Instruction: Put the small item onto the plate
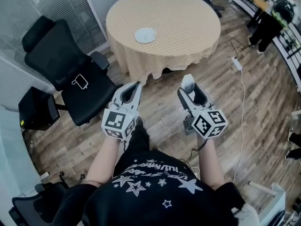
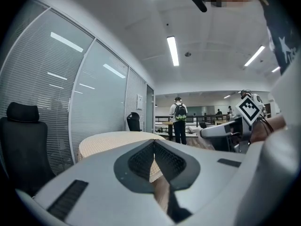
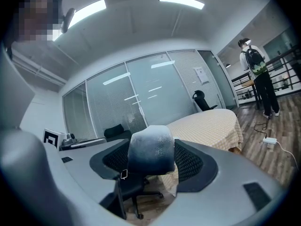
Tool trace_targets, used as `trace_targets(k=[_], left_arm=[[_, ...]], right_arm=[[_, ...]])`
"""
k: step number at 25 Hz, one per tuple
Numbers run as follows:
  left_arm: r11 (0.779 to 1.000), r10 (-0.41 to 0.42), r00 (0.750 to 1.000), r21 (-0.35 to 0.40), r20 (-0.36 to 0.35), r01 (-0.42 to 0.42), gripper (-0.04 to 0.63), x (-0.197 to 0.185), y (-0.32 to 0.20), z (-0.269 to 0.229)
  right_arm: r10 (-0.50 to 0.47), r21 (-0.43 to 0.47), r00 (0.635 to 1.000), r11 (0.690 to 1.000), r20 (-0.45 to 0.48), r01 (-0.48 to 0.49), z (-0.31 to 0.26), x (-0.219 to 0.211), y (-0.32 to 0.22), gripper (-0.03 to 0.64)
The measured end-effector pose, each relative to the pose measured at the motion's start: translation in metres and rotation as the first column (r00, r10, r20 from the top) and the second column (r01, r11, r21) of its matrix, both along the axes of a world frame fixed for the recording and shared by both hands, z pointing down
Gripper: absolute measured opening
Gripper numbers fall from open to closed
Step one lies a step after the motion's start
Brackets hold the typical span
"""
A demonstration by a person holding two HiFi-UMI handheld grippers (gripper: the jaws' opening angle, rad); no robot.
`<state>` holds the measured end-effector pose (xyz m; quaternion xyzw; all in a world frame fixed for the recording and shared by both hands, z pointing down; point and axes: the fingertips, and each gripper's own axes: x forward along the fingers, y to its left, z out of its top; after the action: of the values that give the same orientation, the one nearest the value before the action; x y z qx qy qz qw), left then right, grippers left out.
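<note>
A white plate (image 1: 145, 35) lies on the round table with the beige cloth (image 1: 183, 18), far ahead of both grippers. My right gripper (image 1: 188, 85) is shut on a small pale grey-white item (image 1: 187, 83), which fills the space between the jaws in the right gripper view (image 3: 150, 153). My left gripper (image 1: 133, 89) is shut with nothing in it; its jaws meet in the left gripper view (image 2: 154, 150). Both grippers hang over the wooden floor, short of the table's near edge. The table (image 2: 113, 142) shows beyond the left jaws.
A black office chair (image 1: 70, 72) with a phone (image 1: 81, 82) on its seat stands left of the table. A white cable and power strip (image 1: 236, 64) lie on the floor at right. A person (image 1: 273, 18) stands at the far right by shelving.
</note>
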<state>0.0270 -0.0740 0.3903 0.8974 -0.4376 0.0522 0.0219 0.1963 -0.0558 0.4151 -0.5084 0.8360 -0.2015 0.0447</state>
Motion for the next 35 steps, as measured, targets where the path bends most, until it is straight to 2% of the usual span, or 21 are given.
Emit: trace_targets(k=[4, 12, 20, 30, 35], left_arm=[[0.999, 0.033, 0.999, -0.006, 0.002, -0.033, 0.008, -0.005, -0.033, 0.004], [0.999, 0.032, 0.999, -0.032, -0.008, -0.032, 0.008, -0.038, -0.110, 0.007], [0.996, 0.059, 0.998, -0.065, -0.020, -0.061, 0.008, -0.067, -0.166, 0.020], [0.989, 0.125, 0.991, -0.070, -0.048, -0.128, 0.008, -0.099, -0.211, 0.026], [0.990, 0.110, 0.992, -0.086, -0.064, -0.115, 0.008, -0.113, -0.220, 0.033]], right_arm=[[0.013, -0.015, 1.000, 1.000, 0.008, -0.013, 0.005, -0.011, -0.034, 0.302], [0.038, -0.042, 0.999, 0.998, -0.006, -0.038, 0.004, -0.037, -0.104, 0.302], [0.056, -0.083, 0.998, 0.995, -0.029, -0.058, 0.015, -0.067, -0.158, 0.302], [0.125, -0.103, 0.989, 0.986, -0.083, -0.133, 0.020, -0.095, -0.210, 0.302], [0.117, -0.117, 0.989, 0.985, -0.092, -0.127, 0.025, -0.107, -0.217, 0.302]])
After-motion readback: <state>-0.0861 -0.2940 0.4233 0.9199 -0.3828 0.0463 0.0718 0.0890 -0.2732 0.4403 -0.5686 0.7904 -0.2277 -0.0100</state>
